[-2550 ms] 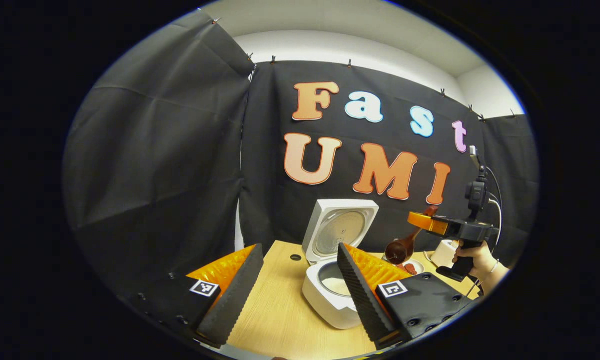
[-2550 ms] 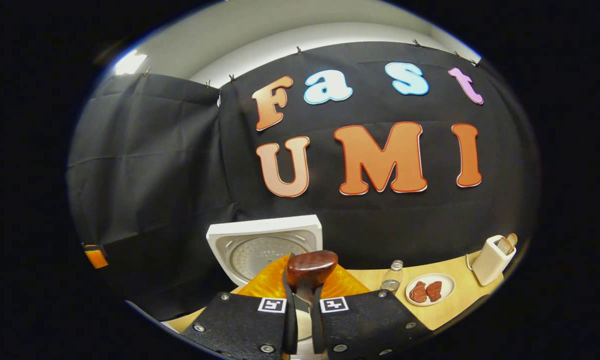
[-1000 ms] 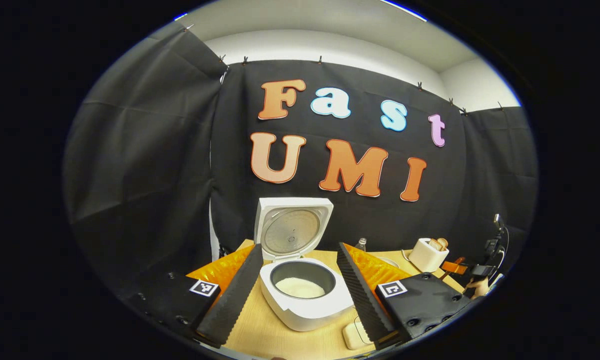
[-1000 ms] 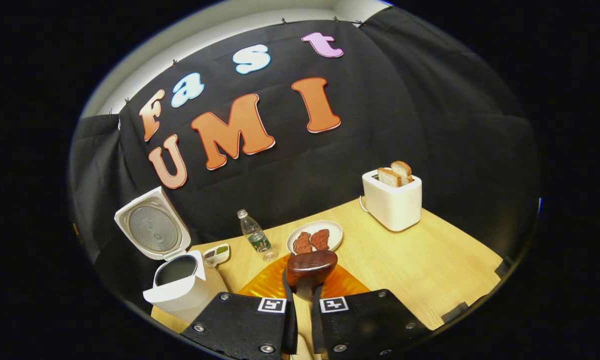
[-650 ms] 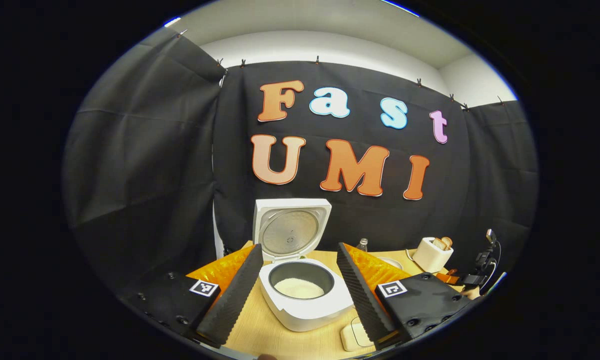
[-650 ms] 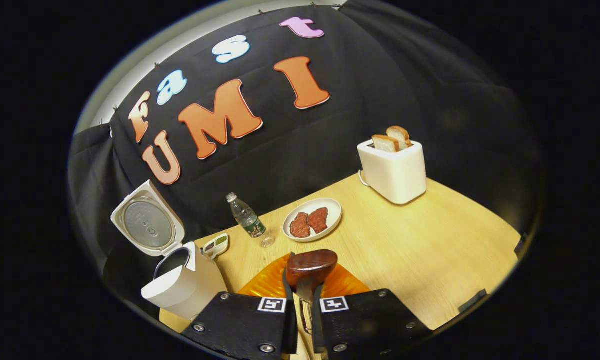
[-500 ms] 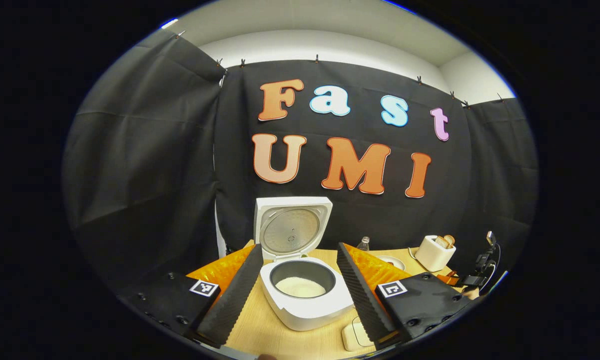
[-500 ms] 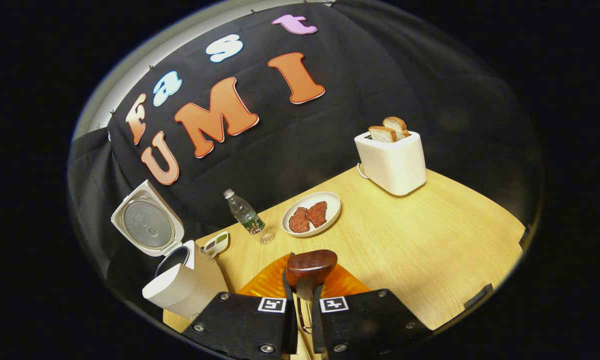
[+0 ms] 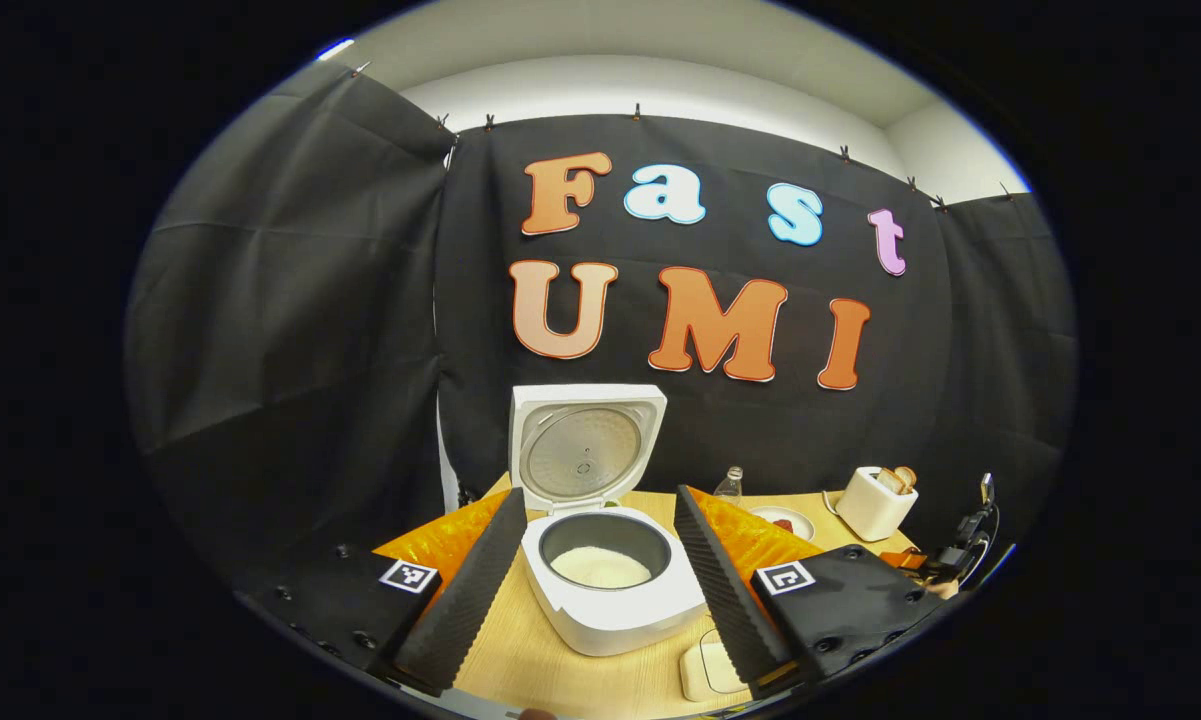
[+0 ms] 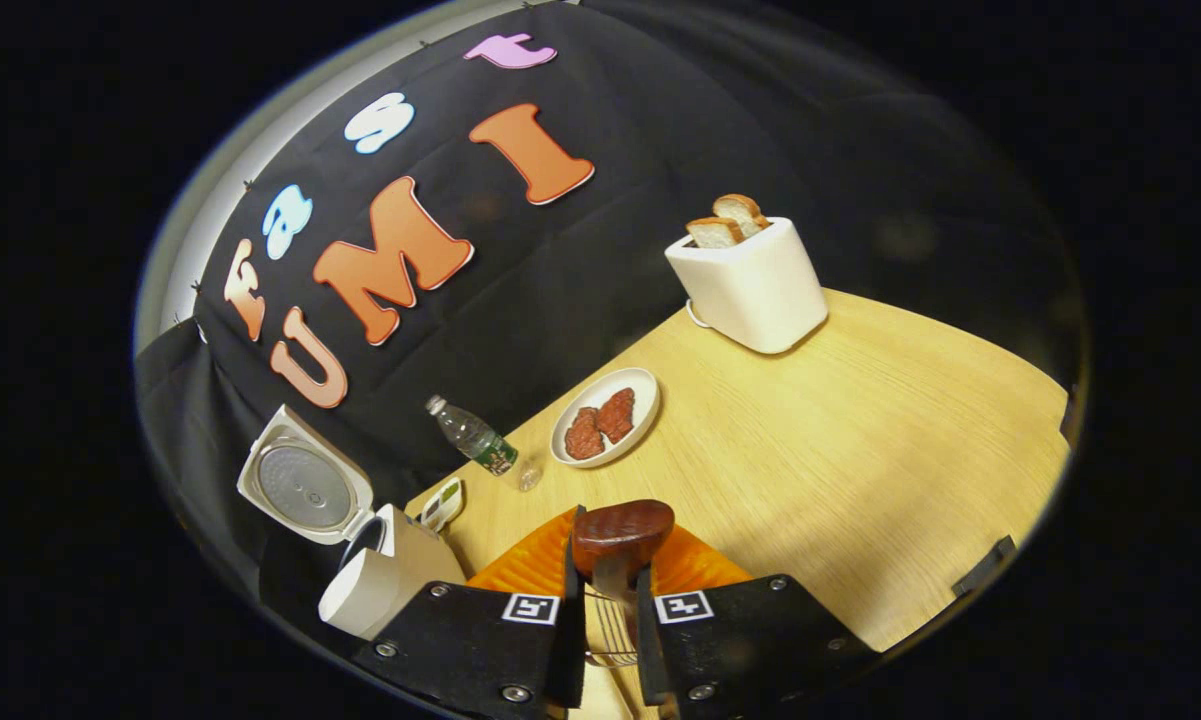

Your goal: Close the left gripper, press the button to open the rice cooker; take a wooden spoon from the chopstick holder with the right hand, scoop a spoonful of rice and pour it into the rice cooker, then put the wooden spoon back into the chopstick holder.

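The white rice cooker [image 9: 615,622] stands with its lid [image 9: 585,445] up and white rice [image 9: 600,567] in the pot. My left gripper [image 9: 598,494] is open, its fingers on either side of the cooker without touching it. My right gripper [image 10: 612,545] is shut on the handle of the dark wooden spoon [image 10: 622,528], whose bowl sticks out past the fingertips. A wire chopstick holder [image 10: 610,632] shows between the fingers, under the handle. In the left gripper view the right gripper [image 9: 945,560] is low at the far right. The cooker [image 10: 380,585] lies to the spoon's left.
On the wooden table [image 10: 860,450] stand a white toaster [image 10: 745,280] with bread, a plate [image 10: 637,398] of meat, a water bottle [image 10: 472,437] and a small condiment dish [image 10: 442,503]. A cream box [image 9: 705,672] sits by the cooker's front right.
The right gripper carried the spoon from over the cooker to the table's right side and tilted; the wire holder now shows between its slightly wider fingers. The left gripper barely moved.
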`<state>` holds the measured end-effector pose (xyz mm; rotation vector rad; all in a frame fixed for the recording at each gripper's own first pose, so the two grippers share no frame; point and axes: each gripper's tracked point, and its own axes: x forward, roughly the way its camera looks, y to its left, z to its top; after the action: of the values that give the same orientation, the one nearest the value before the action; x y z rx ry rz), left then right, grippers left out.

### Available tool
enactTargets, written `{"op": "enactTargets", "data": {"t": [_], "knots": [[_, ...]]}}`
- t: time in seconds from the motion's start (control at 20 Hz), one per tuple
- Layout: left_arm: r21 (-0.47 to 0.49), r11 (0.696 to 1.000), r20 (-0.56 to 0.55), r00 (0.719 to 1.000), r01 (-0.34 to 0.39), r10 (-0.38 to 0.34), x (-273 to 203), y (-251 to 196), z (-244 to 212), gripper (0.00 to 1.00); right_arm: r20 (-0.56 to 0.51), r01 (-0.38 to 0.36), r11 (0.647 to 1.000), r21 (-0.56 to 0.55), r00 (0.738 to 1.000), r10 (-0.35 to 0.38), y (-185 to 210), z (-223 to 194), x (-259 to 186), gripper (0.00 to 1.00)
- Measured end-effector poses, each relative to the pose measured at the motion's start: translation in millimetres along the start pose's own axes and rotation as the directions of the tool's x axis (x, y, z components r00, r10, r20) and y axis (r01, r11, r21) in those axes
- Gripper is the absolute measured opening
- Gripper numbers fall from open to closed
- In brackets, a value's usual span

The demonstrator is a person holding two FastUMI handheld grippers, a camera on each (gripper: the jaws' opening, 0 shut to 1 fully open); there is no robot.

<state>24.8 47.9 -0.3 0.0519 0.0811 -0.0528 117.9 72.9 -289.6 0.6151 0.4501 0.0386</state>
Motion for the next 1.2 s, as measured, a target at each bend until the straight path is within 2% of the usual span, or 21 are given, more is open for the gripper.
{"op": "enactTargets", "data": {"t": [0.1, 0.2, 0.25, 0.3, 0.35, 0.45, 0.6, 0.75, 1.05, 1.2], "knots": [[0.0, 1.0, 0.002, 1.0, 0.002, -0.002, 3, -3, 6, 1.0, 0.011, 0.019, 1.0, 0.024, 1.0, -0.019, -5, 8, 1, 0.24], [0.006, 1.0, 0.019, 1.0, 0.002, -0.002, 9, -5, 16, 1.0, 0.017, 0.026, 0.998, 0.05, 0.999, -0.027, -9, 14, -10, 0.39], [0.01, 1.0, 0.028, 1.0, 0.002, -0.002, 12, -6, 22, 1.0, 0.022, 0.032, 0.998, 0.05, 0.999, -0.033, -11, 19, -13, 0.59], [0.015, 1.0, 0.036, 0.999, 0.002, -0.003, 18, -8, 27, 1.0, 0.026, 0.039, 0.998, 0.044, 0.999, -0.04, -15, 23, -16, 0.7], [0.019, 1.0, 0.041, 0.999, 0.0, -0.001, 25, -9, 32, 1.0, 0.037, 0.046, 0.998, 0.044, 0.998, -0.048, -16, 29, -21, 0.85], [0.023, 1.0, 0.048, 0.999, 0.0, -0.001, 41, -11, 43, 1.0, 0.054, 0.061, 0.997, 0.039, 0.997, -0.063, -19, 40, -31, 0.93], [0.016, 0.999, 0.059, 0.998, 0.028, -0.029, 69, -22, 62, 1.0, 0.083, 0.089, 0.996, -0.013, 0.993, -0.088, -22, 56, -45, 0.94], [0.02, 0.999, 0.054, 0.997, 0.05, -0.051, 102, -29, 78, 1.0, 0.105, 0.093, 0.996, -0.002, 0.99, -0.092, -20, 67, -63, 0.94], [0.022, 0.999, 0.046, 0.998, 0.047, -0.048, 183, -31, 101, 1.0, 0.123, 0.153, 0.988, 0.024, 0.98, -0.155, -37, 67, -84, 0.95], [0.056, 0.998, 0.044, 0.999, 0.015, -0.018, 229, -23, 106, 1.0, 0.128, 0.188, 0.982, 0.031, 0.973, -0.19, -48, 66, -91, 0.95]]}}
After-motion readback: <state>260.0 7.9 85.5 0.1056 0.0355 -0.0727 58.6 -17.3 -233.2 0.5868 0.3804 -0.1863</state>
